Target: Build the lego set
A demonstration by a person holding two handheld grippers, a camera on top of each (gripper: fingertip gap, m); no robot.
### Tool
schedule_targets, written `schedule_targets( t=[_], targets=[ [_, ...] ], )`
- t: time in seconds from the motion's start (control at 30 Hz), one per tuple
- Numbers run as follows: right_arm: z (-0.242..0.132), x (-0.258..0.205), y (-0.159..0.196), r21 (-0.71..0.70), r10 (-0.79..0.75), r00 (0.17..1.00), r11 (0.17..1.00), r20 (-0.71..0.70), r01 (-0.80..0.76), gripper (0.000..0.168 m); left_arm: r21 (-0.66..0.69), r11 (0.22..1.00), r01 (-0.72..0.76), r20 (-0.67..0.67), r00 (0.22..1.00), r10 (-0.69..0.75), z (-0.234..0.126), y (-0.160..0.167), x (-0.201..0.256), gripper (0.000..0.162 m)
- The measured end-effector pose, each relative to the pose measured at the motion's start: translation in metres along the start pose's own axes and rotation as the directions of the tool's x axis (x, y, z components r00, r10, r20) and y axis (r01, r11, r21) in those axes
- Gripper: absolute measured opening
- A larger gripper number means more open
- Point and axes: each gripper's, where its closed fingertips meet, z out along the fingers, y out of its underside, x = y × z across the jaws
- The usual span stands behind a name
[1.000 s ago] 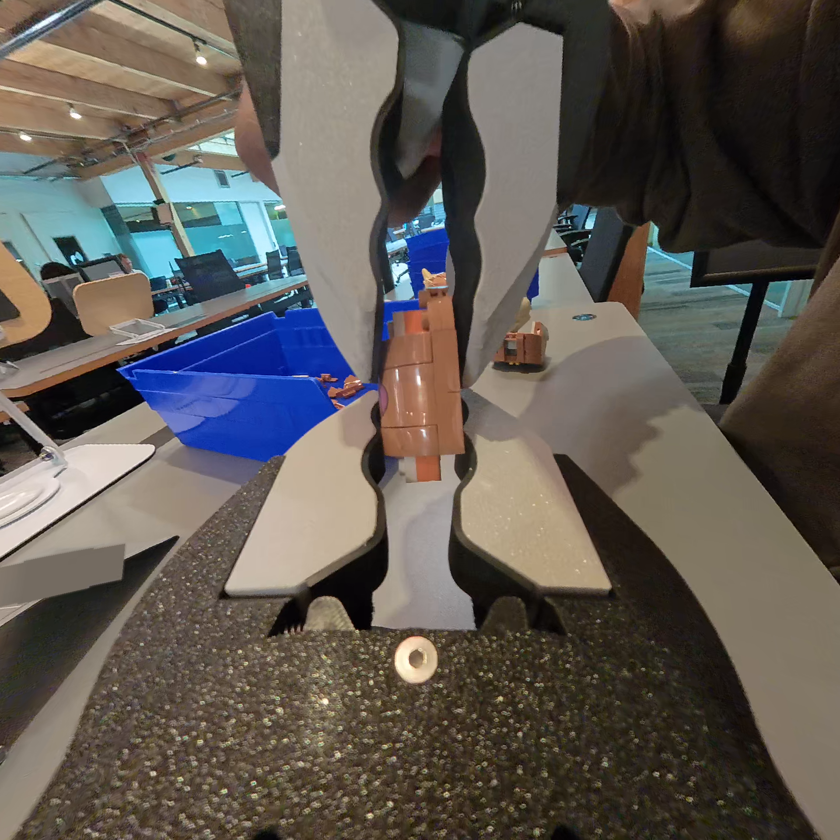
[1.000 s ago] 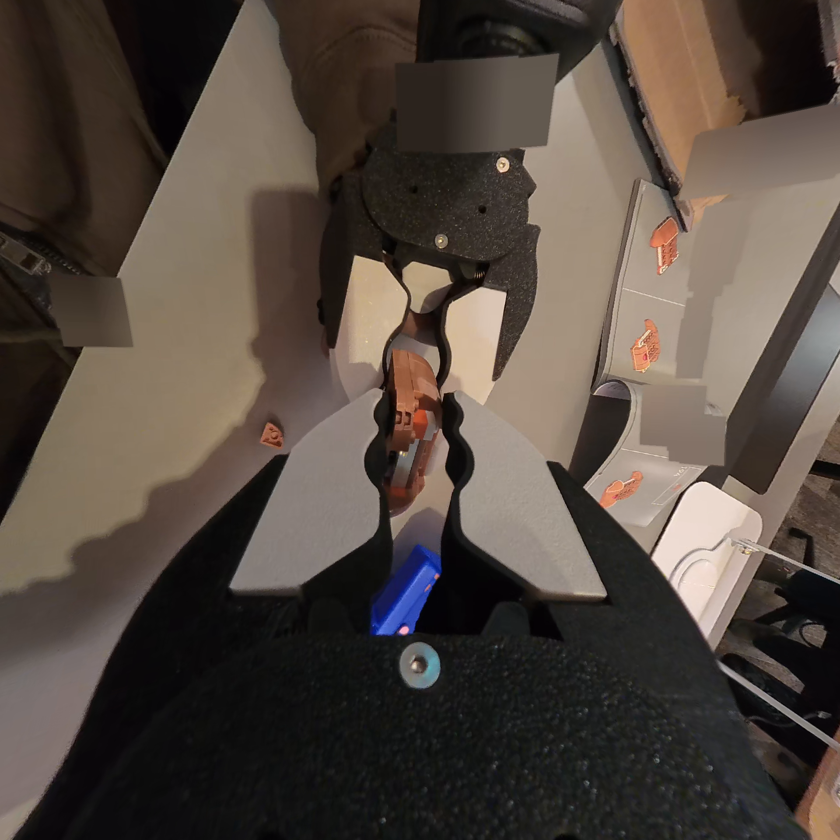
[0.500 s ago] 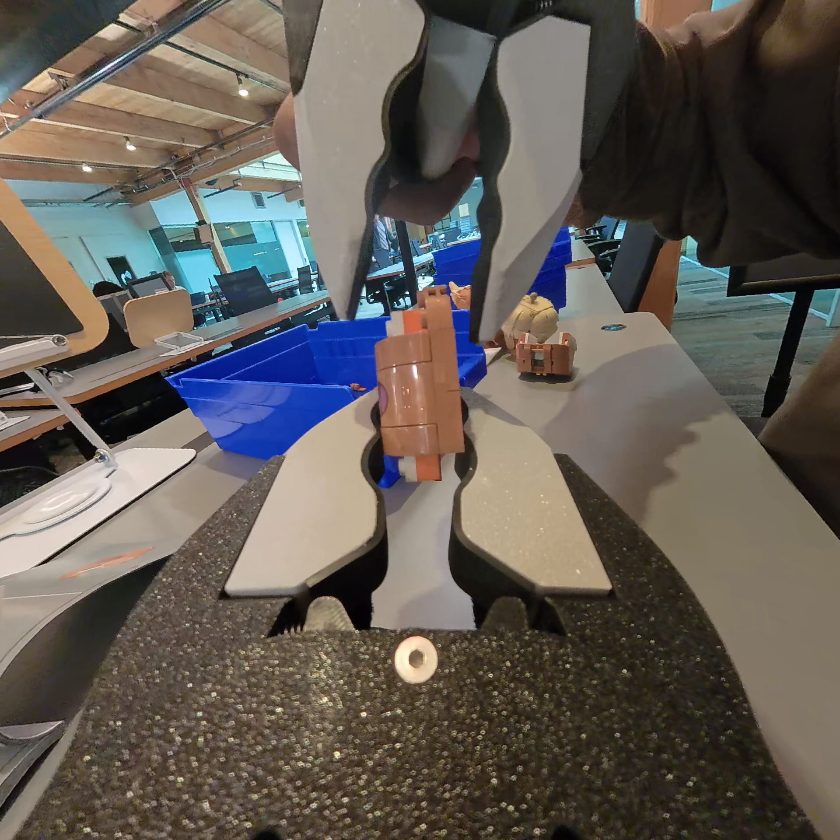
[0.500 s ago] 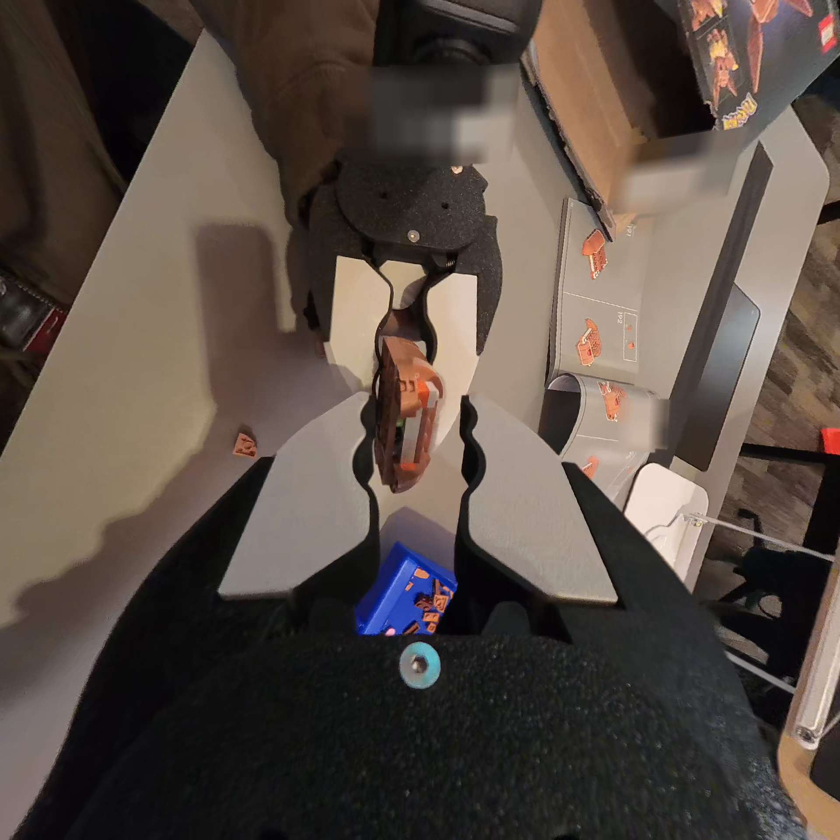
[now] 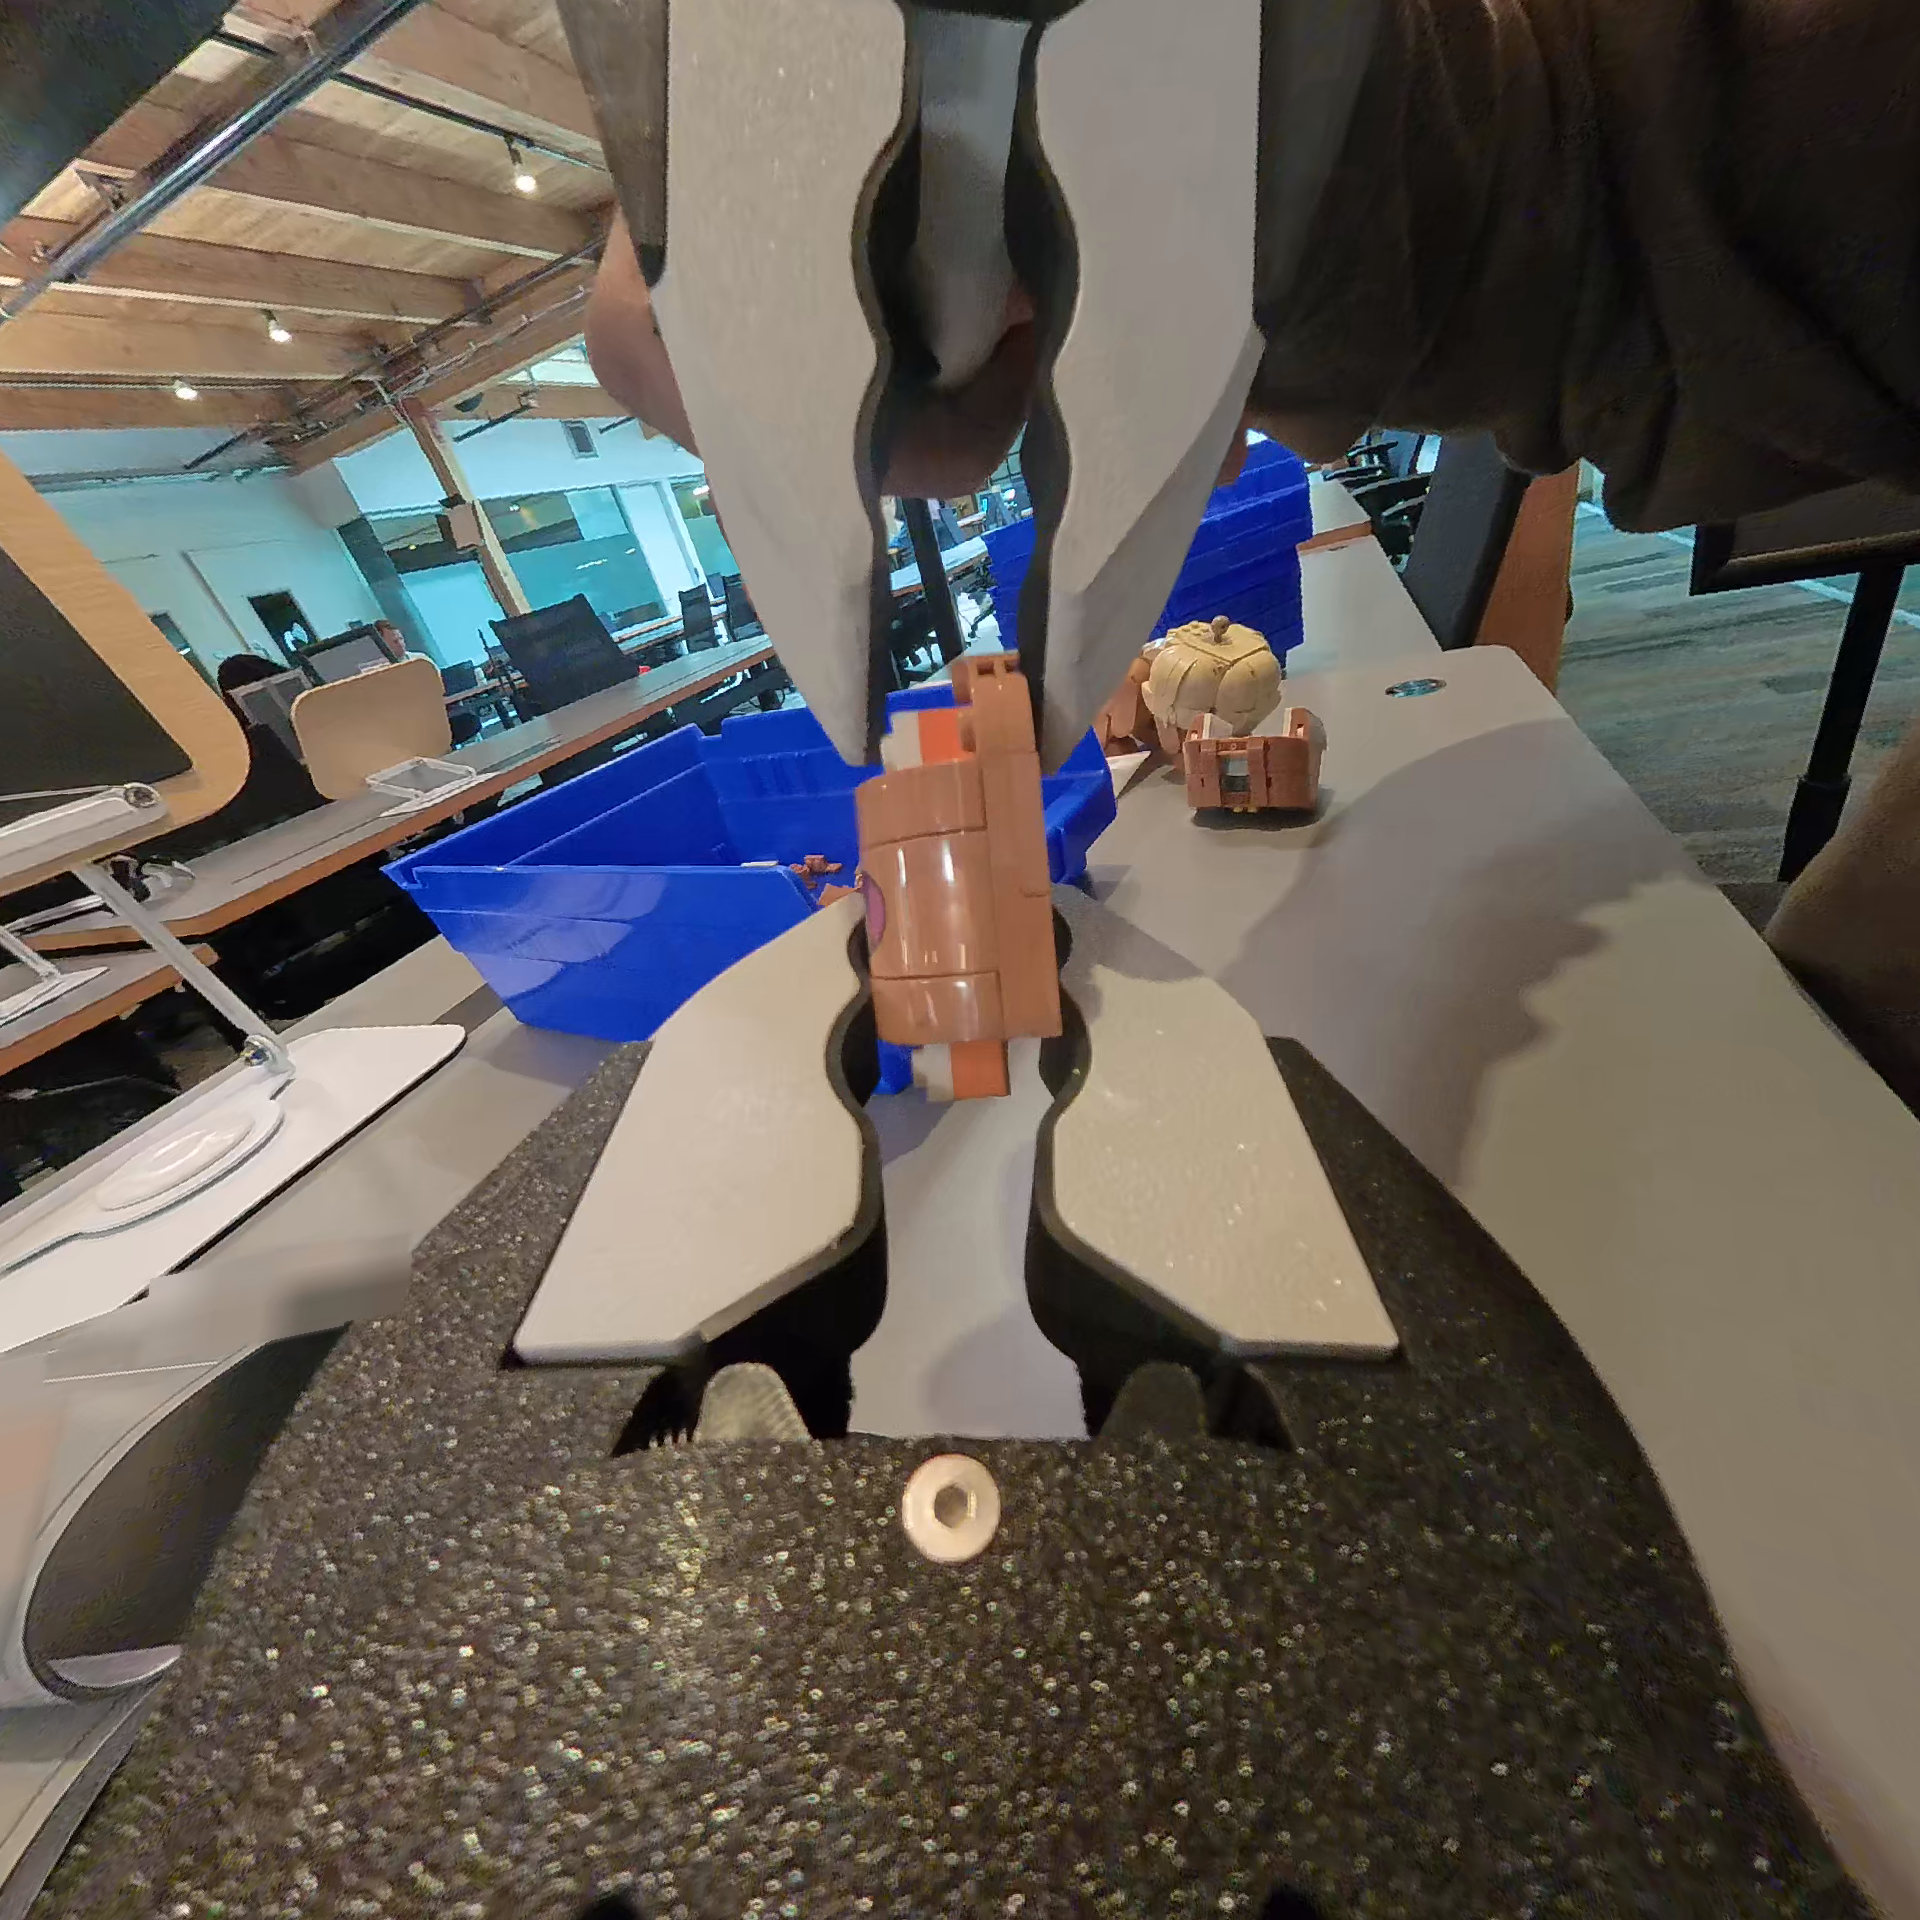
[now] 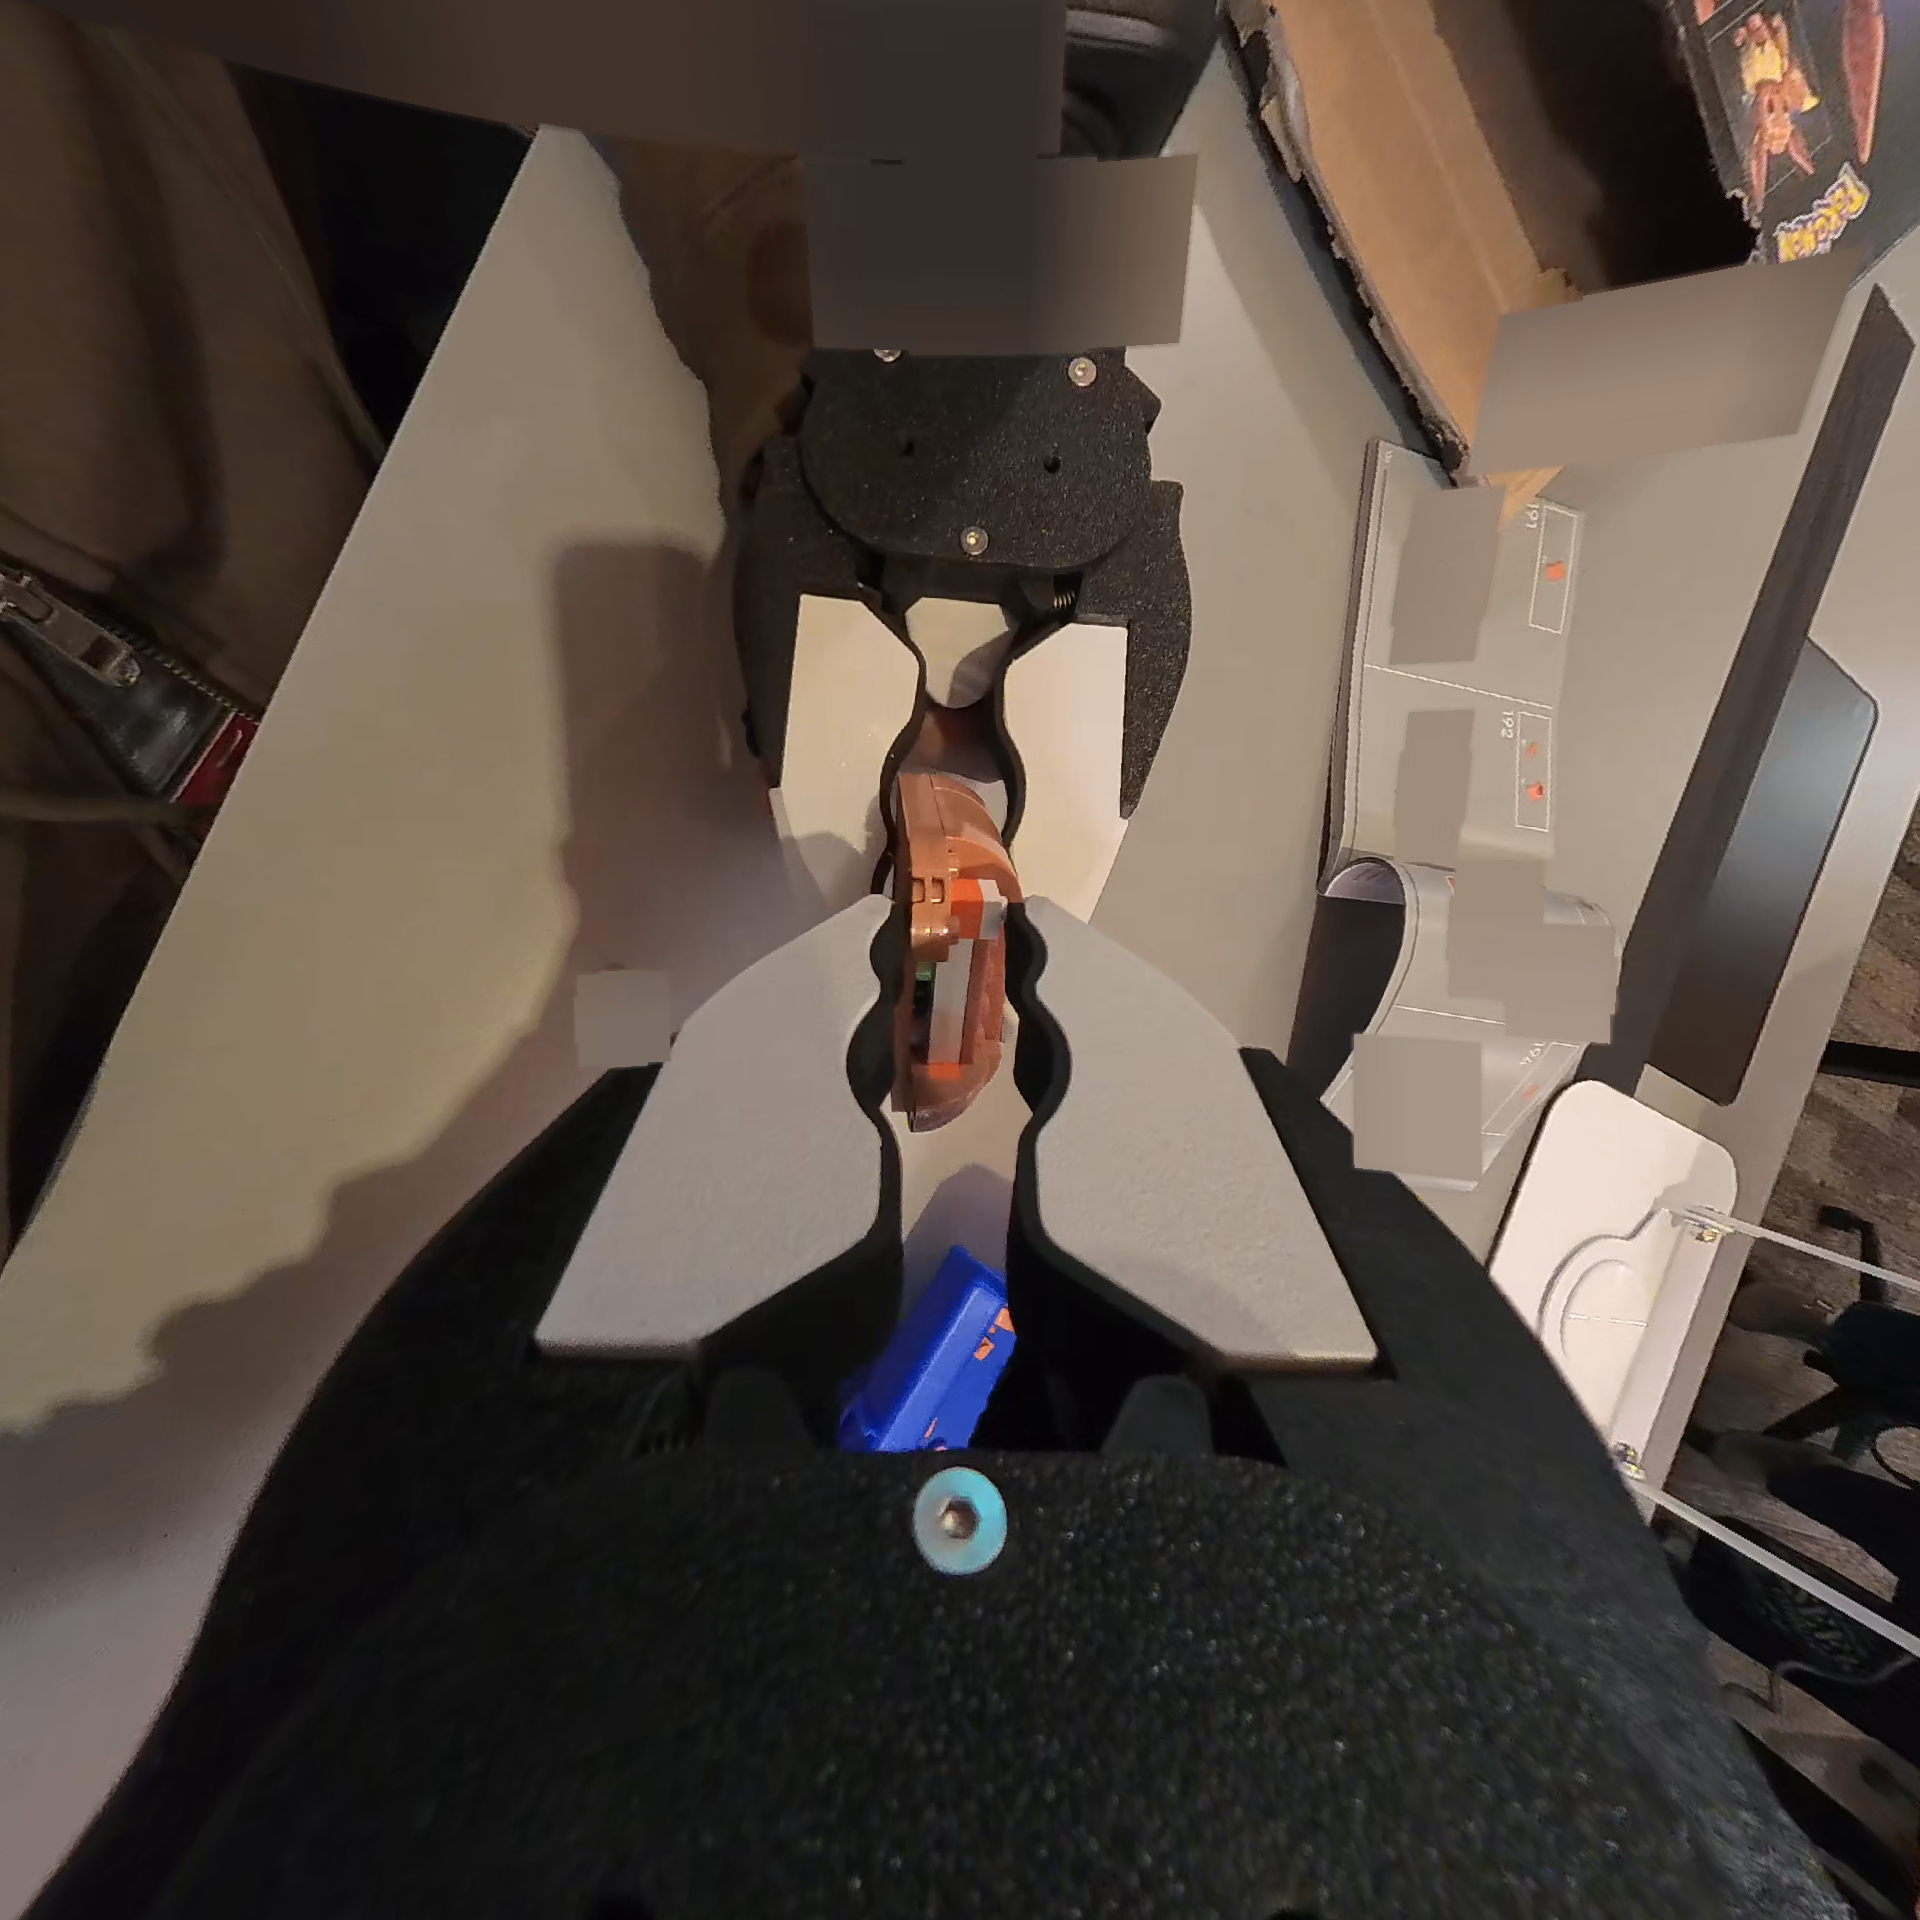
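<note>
A brown and orange lego assembly (image 5: 956, 914) stands upright between the fingers of my left gripper (image 5: 961, 935), which is shut on its lower half above the grey table (image 5: 1455, 1039). My right gripper (image 5: 951, 743) comes down from above and its fingertips close on the top of the same assembly. In the right wrist view the assembly (image 6: 940, 831) sits between my right gripper (image 6: 951, 925) and the left gripper (image 6: 951, 831) facing it. Both jaws are narrow around the piece.
A blue bin (image 5: 623, 914) with loose brown pieces stands behind the grippers. A cream lego model (image 5: 1216, 675) and a small brown build (image 5: 1252, 774) sit at the back right. The instruction booklet (image 6: 1455, 727), a cardboard box (image 6: 1382, 208) and a white stand base (image 5: 260, 1101) lie alongside. The tips of one gripper are about 5 cm away from the tips of the other.
Half a second ago my right gripper was open and lifted off the assembly. It has now come back down and closed on its top. The left gripper kept its hold.
</note>
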Motion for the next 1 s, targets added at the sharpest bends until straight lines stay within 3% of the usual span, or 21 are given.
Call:
schedule_targets(
  t=[0.33, 0.5, 0.57, 0.7, 0.87, 1.0],
  targets=[
    [0.002, 0.004, -0.001, 0.015, 0.018, 0.999, 1.0, -0.035, -0.017, 0.018, -0.037, 0.999, -0.024, 0.031, 0.999, 0.025, 0.0, 0.004, -0.005, 0.027],
    [0.004, 0.005, 0.02, -0.035, 0.015, 0.995, 0.999, -0.096, -0.019, 0.037, -0.184, 0.96, -0.21, 0.111, 0.966, 0.233, -0.002, 0.016, -0.02, 0.027],
    [0.005, 0.003, 0.03, -0.022, 0.055, 0.991, 0.998, -0.124, -0.058, 0.037, -0.305, 0.895, -0.326, 0.084, 0.927, 0.366, -0.003, 0.031, -0.023, 0.027],
    [0.014, -0.011, 0.051, 0.025, 0.168, 0.975, 0.986, -0.144, -0.166, 0.037, -0.526, 0.674, -0.519, -0.065, 0.814, 0.577, -0.009, 0.068, -0.03, 0.028],
    [0.033, -0.044, 0.074, 0.103, 0.314, 0.941, 0.948, -0.125, -0.302, 0.036, -0.62, 0.473, -0.626, -0.221, 0.718, 0.66, -0.016, 0.091, -0.035, 0.028],
    [0.047, -0.074, 0.086, 0.141, 0.415, 0.907, 0.904, -0.068, -0.403, 0.036, -0.675, 0.261, -0.691, -0.393, 0.635, 0.665, -0.027, 0.118, -0.037, 0.031]
  ],
)
